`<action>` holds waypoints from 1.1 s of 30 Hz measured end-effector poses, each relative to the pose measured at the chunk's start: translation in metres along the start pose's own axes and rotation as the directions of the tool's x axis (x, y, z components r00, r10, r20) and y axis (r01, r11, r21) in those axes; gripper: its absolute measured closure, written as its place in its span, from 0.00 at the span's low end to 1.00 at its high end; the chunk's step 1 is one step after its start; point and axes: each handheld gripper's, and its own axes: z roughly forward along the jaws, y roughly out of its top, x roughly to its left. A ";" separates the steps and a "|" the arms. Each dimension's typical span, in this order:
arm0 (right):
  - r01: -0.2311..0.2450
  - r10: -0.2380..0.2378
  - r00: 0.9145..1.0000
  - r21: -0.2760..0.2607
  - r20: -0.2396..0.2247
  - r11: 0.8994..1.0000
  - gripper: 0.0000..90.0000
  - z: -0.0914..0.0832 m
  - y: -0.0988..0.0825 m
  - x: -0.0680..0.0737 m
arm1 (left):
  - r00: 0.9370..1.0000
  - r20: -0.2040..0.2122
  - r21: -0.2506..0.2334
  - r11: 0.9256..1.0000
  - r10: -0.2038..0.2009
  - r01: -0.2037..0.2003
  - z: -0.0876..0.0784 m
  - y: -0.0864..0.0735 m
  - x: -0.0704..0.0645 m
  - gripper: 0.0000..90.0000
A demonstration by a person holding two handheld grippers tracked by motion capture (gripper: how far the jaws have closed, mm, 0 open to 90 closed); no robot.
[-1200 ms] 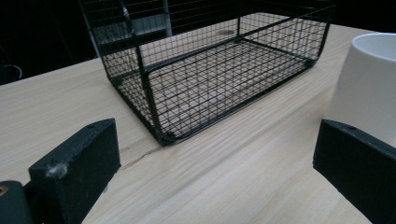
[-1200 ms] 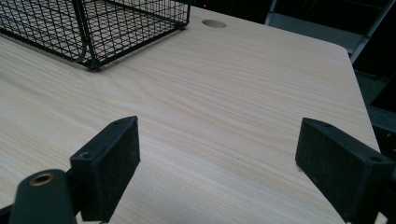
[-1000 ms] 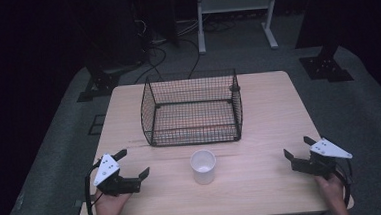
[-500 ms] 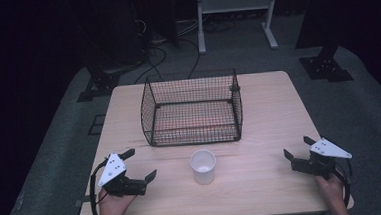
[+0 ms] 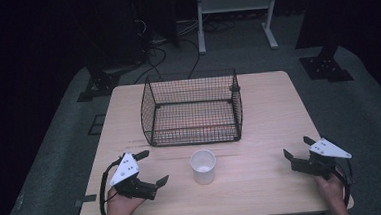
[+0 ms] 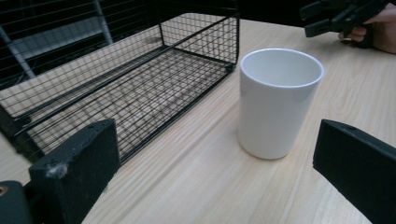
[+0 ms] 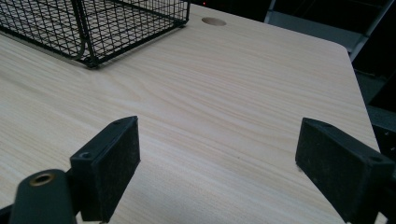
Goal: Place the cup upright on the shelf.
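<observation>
The white cylindrical plastic cup (image 5: 203, 166) stands upright on the light wooden table (image 5: 269, 112), just ahead of the left tool (image 5: 149, 168), whose jaws gape wide and empty. Beyond it sits the black wire basket (image 5: 191, 107). The right tool (image 5: 295, 149), well apart, is likewise wide open, holding nothing.

The light wooden table (image 5: 279, 112) stood on grey carpet (image 5: 61, 160) in a dim room whose far side and edges fell into darkness. Beyond the table's far edge, a white metal stand (image 5: 235, 4) rose from the floor, with black cables (image 5: 167, 44) trailing beside it. Dark equipment bases (image 5: 326, 66) sat off both far corners.
</observation>
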 end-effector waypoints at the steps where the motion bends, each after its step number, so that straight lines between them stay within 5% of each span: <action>1: 0.000 0.000 1.000 0.000 -0.001 1.000 0.15 0.000 0.000 0.000 | 1.000 0.000 0.000 1.000 0.000 0.000 0.000 0.000 0.000 0.00; 16: 0.002 -0.002 1.000 0.001 -0.006 1.000 0.15 0.000 0.000 0.000 | 0.994 0.093 0.056 0.996 0.062 -0.067 0.029 0.016 -0.017 0.00; 33: 0.004 -0.004 1.000 -0.001 -0.013 1.000 0.15 0.000 0.000 0.000 | 0.984 0.167 0.115 0.990 0.064 -0.084 0.058 0.026 -0.025 0.00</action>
